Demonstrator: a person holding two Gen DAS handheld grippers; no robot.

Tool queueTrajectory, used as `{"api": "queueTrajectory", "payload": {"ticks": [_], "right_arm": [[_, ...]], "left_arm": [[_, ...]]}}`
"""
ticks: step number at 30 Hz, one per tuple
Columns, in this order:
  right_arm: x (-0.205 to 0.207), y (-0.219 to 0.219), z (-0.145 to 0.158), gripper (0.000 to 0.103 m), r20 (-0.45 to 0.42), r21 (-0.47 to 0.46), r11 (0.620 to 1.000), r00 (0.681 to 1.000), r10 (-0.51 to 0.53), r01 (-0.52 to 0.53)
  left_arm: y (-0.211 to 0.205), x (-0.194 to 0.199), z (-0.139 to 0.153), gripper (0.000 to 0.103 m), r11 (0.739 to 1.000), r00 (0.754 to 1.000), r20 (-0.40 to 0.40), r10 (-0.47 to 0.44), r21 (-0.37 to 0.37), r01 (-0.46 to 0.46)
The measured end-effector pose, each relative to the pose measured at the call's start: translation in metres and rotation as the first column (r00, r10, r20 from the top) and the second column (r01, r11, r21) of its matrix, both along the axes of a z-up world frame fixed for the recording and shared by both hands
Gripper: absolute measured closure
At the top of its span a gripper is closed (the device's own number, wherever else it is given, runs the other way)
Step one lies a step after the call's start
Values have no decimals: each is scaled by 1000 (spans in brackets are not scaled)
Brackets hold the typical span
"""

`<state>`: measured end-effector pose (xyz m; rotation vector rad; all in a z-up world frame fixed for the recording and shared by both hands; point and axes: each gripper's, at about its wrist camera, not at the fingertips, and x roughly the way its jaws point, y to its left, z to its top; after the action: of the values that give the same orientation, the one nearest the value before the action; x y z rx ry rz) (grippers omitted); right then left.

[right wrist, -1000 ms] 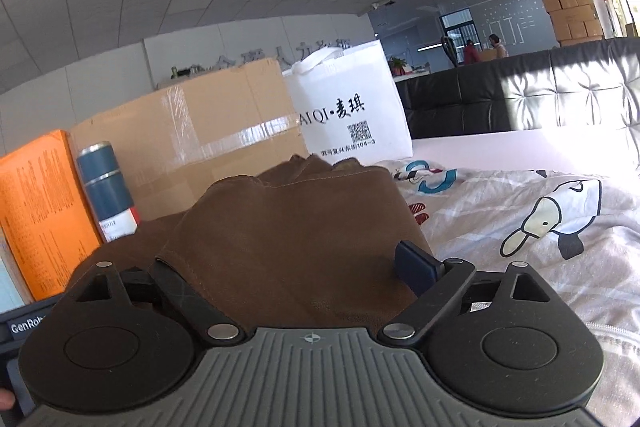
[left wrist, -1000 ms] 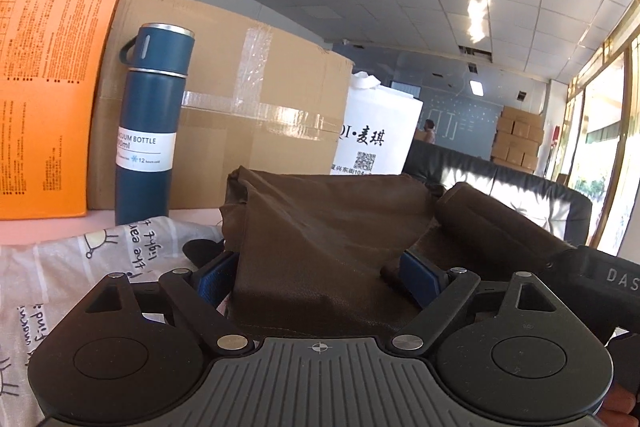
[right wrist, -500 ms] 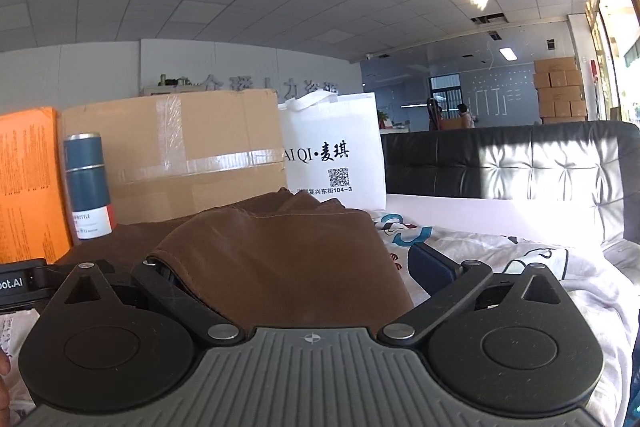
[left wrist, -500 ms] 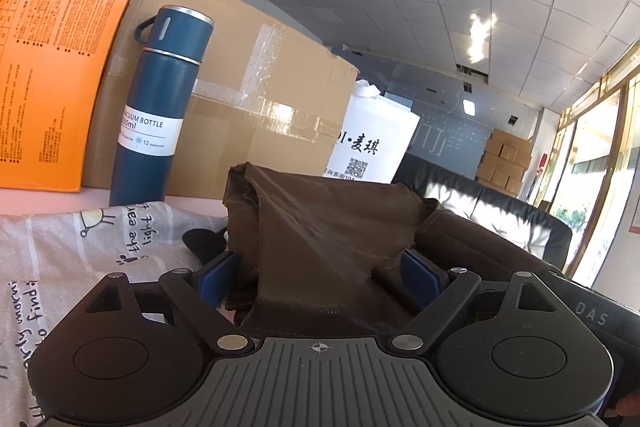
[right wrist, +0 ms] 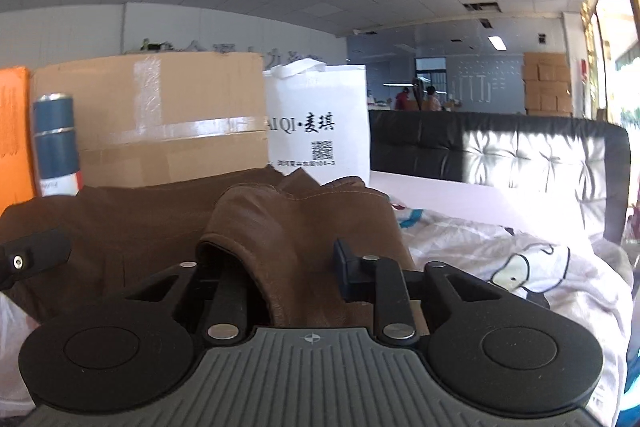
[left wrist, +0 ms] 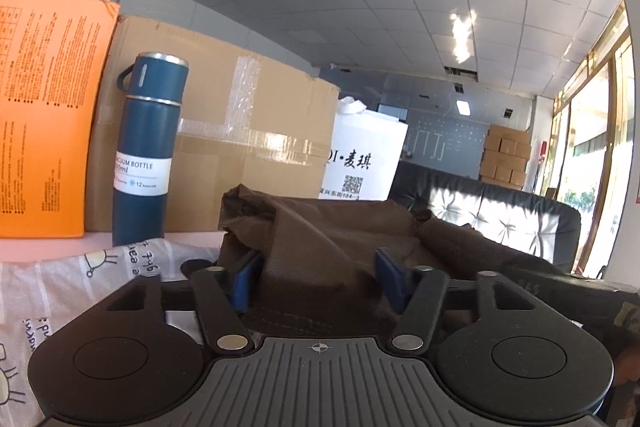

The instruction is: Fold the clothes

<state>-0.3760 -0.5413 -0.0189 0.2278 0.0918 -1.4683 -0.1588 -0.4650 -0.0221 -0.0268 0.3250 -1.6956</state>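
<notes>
While two grippers clamp one brown garment [left wrist: 336,227]; one bottle [left wrist: 146,151].

- Left gripper [left wrist: 318,277]: oriented forward and roughly level. Its two blue fingers [left wrist: 245,281] stand apart, one on each side of a bunched fold of the brown garment [left wrist: 340,227], and press against the cloth from both sides.
- Right gripper [right wrist: 288,267]: oriented forward and roughly level. Only its right finger [right wrist: 344,269] is visible; the left one is covered by the draped cloth. The brown fabric fills the gap between the jaws and is clamped there.
- The right gripper's body appears at the right edge of the left wrist view, just beside the left gripper.
</notes>
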Motion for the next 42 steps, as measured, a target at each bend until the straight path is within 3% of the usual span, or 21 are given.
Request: {"api": "queueTrajectory", "payload": {"ticks": [3,5,10,15,20,23,25,28,31,34,35,36,39,42], "right_arm": [[-14,-6,-1,97,69,12,999,997,-38,37],[-17,1,4,100,95,-31,999,995,-12,15],[-18,54,53,101,162,-268,959,977,140,-93],[-11,102,94,101,202,-404,893,932,299,-199],[9,148,114,101,197,-482,798,843,501,-362],[33,169,120,101,190,-489,731,760,621,-476],[55,177,122,101,208,-474,686,687,697,-552],[92,187,122,101,269,-442,619,562,782,-649],[128,199,121,101,327,-412,550,446,833,-726],[152,198,113,101,416,-333,520,373,830,-787],[156,194,107,101,440,-297,521,370,818,-800],[159,190,102,101,460,-260,525,374,805,-811],[165,167,78,101,489,-116,552,436,755,-826],[165,153,48,101,449,29,575,524,724,-818]], "left_arm": [[-4,3,-2,75,1000,1000,-8,5,30,-5],[6,-4,2,81,1000,999,38,20,-9,-20],[37,-24,15,86,990,983,166,78,-129,-57],[88,-23,39,89,966,972,194,130,-246,-80],[155,3,56,90,953,964,197,176,-279,-118],[203,29,63,90,940,946,205,250,-286,-186],[236,47,64,90,919,918,215,332,-293,-264],[281,72,64,90,874,853,246,460,-294,-387],[323,92,64,90,816,757,312,574,-302,-494],[362,99,52,90,798,674,430,601,-275,-536],[373,101,47,90,804,659,469,588,-244,-543],[385,102,40,90,814,660,497,563,-199,-545],[407,100,25,89,883,735,557,387,5,-469],[423,93,9,89,901,766,598,234,164,-402]]}}
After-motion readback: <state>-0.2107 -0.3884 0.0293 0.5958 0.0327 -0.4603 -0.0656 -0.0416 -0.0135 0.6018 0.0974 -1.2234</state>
